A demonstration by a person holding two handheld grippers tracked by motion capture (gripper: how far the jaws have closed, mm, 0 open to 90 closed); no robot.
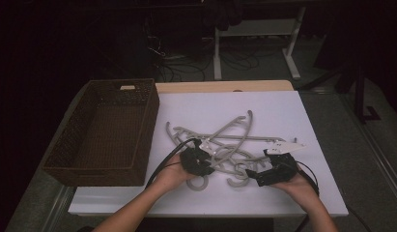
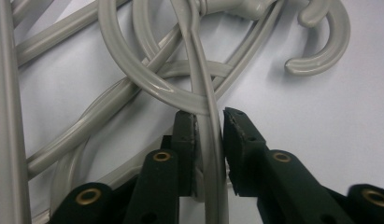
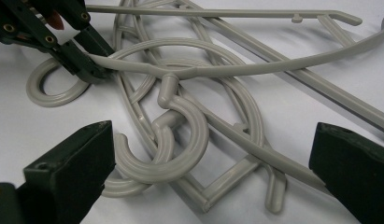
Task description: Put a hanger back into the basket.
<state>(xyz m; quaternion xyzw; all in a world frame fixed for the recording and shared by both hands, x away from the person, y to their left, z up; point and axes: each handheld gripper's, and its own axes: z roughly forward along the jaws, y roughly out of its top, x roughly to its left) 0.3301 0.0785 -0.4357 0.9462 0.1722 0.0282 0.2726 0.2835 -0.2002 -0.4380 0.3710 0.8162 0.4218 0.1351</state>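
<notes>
while my left gripper [image 2: 209, 140] pinches a thin grey plastic hanger [image 2: 199, 70] arm in the tangle near the white worktop's [image 1: 283, 106] front edge, right gripper [image 3: 213, 163] gapes wide; lift slowly to untangle.

L gripper [image 2: 209, 140] jaws nearly closed, clamping; R gripper [image 3: 210, 158] jaws wide apart.

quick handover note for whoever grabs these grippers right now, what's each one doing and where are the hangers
Left gripper: jaws closed around one thin arm of a grey plastic hanger in the tangled pile.
Right gripper: wide open, holding nothing, aimed at the pile's hooks.
Hangers: all lie tangled on the white table.
Brown wicker basket, left of the pile: nothing in it.
Done: one hanger gripped. Left: probably untangle it and move the hangers.
</notes>
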